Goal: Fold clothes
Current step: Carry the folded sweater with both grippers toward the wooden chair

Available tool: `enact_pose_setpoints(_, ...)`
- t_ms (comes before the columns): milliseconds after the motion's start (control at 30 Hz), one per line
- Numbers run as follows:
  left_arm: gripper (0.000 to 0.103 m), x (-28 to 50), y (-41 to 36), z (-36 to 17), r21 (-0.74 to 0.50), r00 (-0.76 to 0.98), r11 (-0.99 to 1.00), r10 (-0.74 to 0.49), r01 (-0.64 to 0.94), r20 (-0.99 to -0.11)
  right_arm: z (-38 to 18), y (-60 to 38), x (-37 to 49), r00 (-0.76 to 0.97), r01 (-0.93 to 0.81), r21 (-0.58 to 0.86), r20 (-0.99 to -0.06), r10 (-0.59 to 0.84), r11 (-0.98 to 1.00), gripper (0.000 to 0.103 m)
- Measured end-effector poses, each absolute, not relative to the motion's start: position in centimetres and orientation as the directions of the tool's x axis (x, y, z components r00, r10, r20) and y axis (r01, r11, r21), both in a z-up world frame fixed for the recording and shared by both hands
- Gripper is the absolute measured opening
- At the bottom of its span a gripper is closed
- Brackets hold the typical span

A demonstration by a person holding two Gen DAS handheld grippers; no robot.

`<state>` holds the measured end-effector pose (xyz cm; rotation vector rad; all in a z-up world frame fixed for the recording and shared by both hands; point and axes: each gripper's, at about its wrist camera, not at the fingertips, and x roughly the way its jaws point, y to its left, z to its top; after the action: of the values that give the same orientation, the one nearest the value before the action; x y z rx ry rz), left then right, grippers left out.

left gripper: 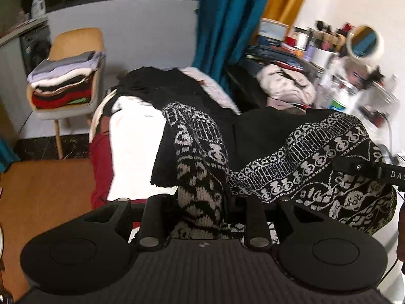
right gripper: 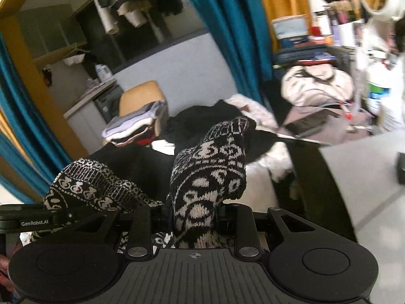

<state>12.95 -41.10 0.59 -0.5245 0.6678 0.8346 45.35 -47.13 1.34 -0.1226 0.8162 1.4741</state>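
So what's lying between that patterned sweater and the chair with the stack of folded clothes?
In the left wrist view, a heap of unfolded clothes, black, white and red, lies between the patterned sweater and the chair with its folded stack.

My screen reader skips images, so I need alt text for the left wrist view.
The left gripper pinches a black-and-white patterned knit sweater, which drapes across to the right gripper at the frame's right edge. Behind lie a pile of unfolded clothes and a chair stacked with folded garments.
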Motion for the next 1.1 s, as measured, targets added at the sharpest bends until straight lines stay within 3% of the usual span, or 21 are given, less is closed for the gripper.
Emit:
enact_pose_setpoints(400, 0.027, 4.8, -27.8, -2.1, -0.221, 0.487, 0.491, 0.520, -0.843, -0.702, -0.3, -32.0, 38.3, -0.191, -0.919, 0.389, -0.585, 0.788, 0.067, 0.025)
enact_pose_setpoints(700, 0.027, -7.8, -12.2, -2.0, -0.218, 0.548, 0.573, 0.501, -0.790, -0.670, -0.3, -19.7, 24.0, -0.100, -0.892, 0.392, -0.654, 0.750, 0.223, 0.025)
enact_pose_setpoints(1100, 0.027, -18.8, 0.7, -1.4, -0.179, 0.465, 0.493, 0.554, -0.852, -0.691, 0.2, -6.4, 8.6, -0.164, -0.902, 0.404, -0.649, 0.743, 0.154, 0.025)
